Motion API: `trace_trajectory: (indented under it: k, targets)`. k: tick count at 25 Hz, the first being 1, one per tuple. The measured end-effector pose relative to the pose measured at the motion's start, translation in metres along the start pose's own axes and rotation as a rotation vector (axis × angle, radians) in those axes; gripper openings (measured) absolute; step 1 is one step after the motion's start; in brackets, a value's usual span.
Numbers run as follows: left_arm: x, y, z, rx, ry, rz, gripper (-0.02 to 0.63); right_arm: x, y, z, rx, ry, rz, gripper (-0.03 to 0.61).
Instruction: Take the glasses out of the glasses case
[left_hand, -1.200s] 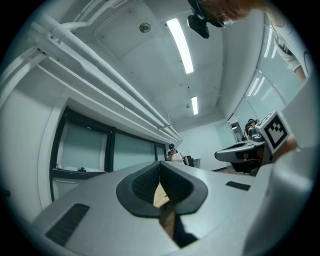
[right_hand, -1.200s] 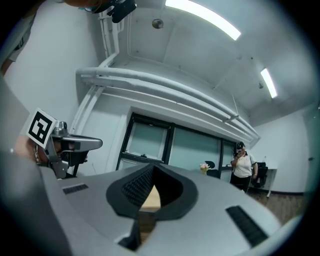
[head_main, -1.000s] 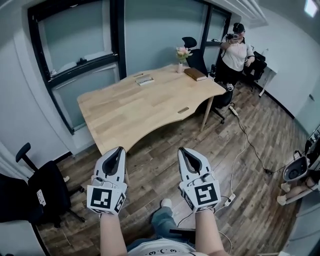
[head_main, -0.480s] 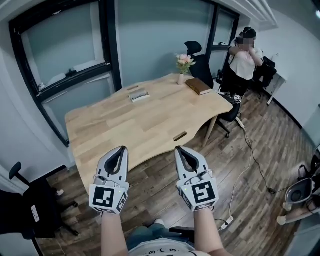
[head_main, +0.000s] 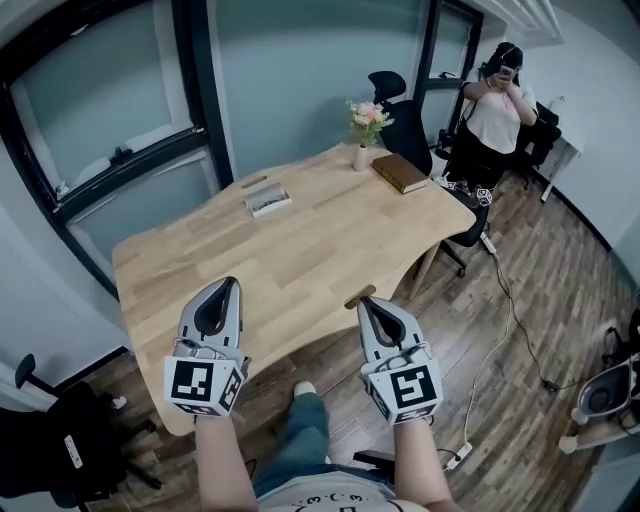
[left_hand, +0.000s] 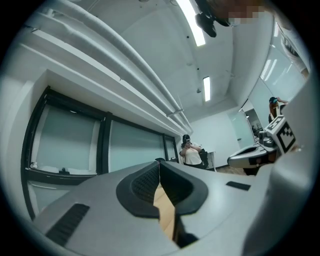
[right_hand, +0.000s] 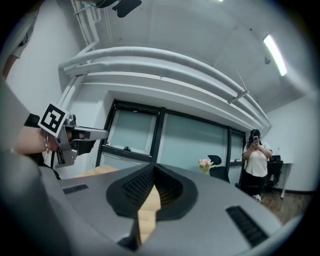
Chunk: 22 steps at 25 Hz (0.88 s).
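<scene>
While my left gripper (head_main: 227, 285) and right gripper (head_main: 366, 301) hung empty, jaws together, at the near edge of the wooden worktop (head_main: 300, 250), the case (head_main: 267, 201) lay far across it, well apart from a vase (head_main: 360, 155) and book (head_main: 400, 172), below dark-framed windows (head_main: 100, 110).

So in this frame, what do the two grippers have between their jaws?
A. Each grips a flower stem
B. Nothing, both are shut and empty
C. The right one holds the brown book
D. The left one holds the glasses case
B: the left gripper and the right gripper both show jaws together with nothing between them, while the glasses case lies apart from them, farther across the table.
</scene>
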<state>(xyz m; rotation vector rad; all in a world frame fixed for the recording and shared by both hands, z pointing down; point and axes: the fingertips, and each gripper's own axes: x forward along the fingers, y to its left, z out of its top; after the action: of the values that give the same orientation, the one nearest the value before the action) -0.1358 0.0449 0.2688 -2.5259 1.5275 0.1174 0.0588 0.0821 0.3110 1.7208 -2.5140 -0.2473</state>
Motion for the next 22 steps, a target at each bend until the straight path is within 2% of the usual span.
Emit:
trace_trajectory:
  k: [3,10,18,19,20,21,22]
  targets:
    - [0.045,0.026,-0.004,-0.019,-0.022,0.007,0.018,0.040,-0.028,-0.003,-0.020,0.006,-0.013,0.011]
    - [0.154,0.082,-0.039,-0.027,0.002,-0.002,0.018,0.159,-0.077,-0.016,-0.023,0.039,-0.014,0.011]
    - [0.246,0.148,-0.076,-0.032,0.049,-0.025,0.019,0.277,-0.102,-0.028,-0.051,0.092,0.012,0.012]
    - [0.253,0.152,-0.081,-0.028,0.060,-0.030,0.038,0.285,-0.103,-0.032,-0.054,0.101,0.018,0.011]
    - [0.260,0.154,-0.087,-0.026,0.074,-0.040,0.107,0.292,-0.104,-0.036,-0.054,0.113,0.020,0.011]
    - [0.266,0.156,-0.093,-0.023,0.091,-0.051,0.150,0.298,-0.106,-0.040,-0.051,0.125,0.022,0.011]
    - [0.271,0.157,-0.098,-0.021,0.108,-0.060,0.152,0.303,-0.107,-0.044,-0.047,0.137,0.024,0.012]
